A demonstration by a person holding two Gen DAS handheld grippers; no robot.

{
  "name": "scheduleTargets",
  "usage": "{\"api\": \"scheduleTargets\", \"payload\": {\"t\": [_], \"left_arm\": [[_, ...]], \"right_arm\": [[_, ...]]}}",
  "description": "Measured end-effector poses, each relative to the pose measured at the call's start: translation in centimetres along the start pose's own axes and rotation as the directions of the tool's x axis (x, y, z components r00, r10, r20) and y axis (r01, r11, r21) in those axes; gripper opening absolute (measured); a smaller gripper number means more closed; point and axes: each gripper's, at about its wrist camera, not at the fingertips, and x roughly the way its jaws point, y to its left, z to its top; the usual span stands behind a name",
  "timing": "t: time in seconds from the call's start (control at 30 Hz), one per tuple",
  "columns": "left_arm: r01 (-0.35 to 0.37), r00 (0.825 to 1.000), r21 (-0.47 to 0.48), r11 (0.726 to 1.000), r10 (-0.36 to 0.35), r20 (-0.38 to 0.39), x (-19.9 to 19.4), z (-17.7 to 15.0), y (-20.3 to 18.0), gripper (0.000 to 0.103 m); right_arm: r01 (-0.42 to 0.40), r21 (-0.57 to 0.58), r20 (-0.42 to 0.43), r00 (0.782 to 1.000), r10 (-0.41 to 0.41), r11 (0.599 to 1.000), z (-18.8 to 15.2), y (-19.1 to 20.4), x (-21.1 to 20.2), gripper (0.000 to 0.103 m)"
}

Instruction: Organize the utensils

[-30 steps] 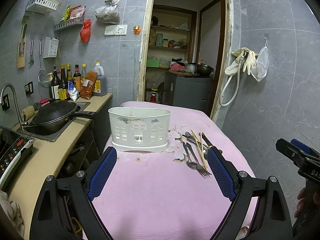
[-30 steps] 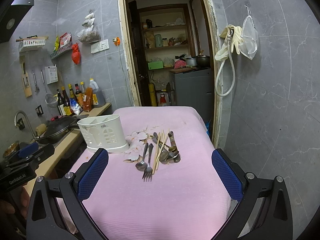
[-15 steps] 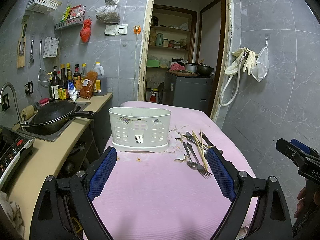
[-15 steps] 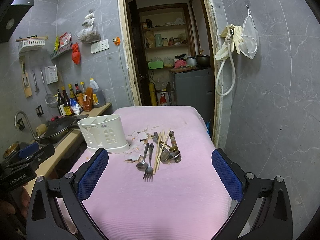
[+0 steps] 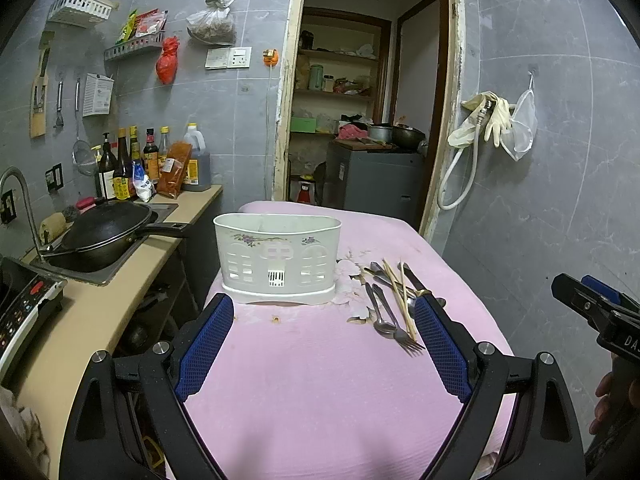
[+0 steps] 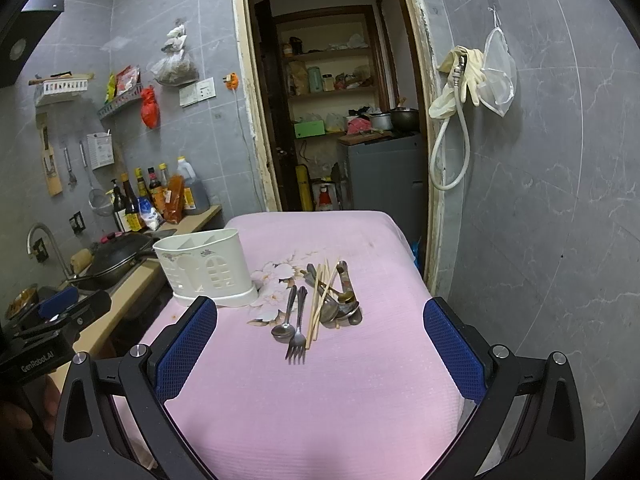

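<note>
Pink-clothed tabletop (image 5: 320,380) fills the space ahead of both tools and runs toward the doorway; a printed flower patch (image 6: 274,280) sits mid-cloth. Kitchen counter (image 5: 92,320) lies off the left hand-held gripper's left side, carrying a black wok (image 5: 104,232) over the sink and a row of bottles (image 5: 132,164) against the tiled wall. White slotted utensil caddy (image 5: 278,258) stands upright on the tabletop, straight ahead of the left hand-held gripper (image 5: 322,344) and just beyond its fingertips; from the right wrist view the same caddy sits ahead and to the left of the right hand-held gripper (image 6: 320,348). Left tool: jaws spread wide, nothing between the blue pads (image 5: 204,346), hovering over the cloth. Right tool: jaws likewise spread wide, empty, pads (image 6: 454,350) well apart, centred on the utensil pile. The pile lies loose on the cloth, ahead of the right tool and just beside the left tool's right finger. In it: wooden chopsticks (image 6: 318,300) lying lengthwise, a fork (image 6: 298,330) with tines pointing toward the camera, a small spoon (image 6: 285,318) touching the fork's left side, and a heap of overlapping spoons (image 6: 340,304) to the right of the chopsticks, exact count unclear. Caddy compartments appear empty from the right wrist view.
</note>
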Motion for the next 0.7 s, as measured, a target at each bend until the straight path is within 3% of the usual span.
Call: {"api": "scheduleTargets", "payload": {"t": [0.7], "left_arm": [[0.027,1.000,0.013,1.000,-0.027,-0.012,0.96,0.24,0.36,0.088]], "right_arm": [[0.028,0.028,-0.014,1.000,-0.028,0.999,-0.09,0.06,0.13,0.103]]}}
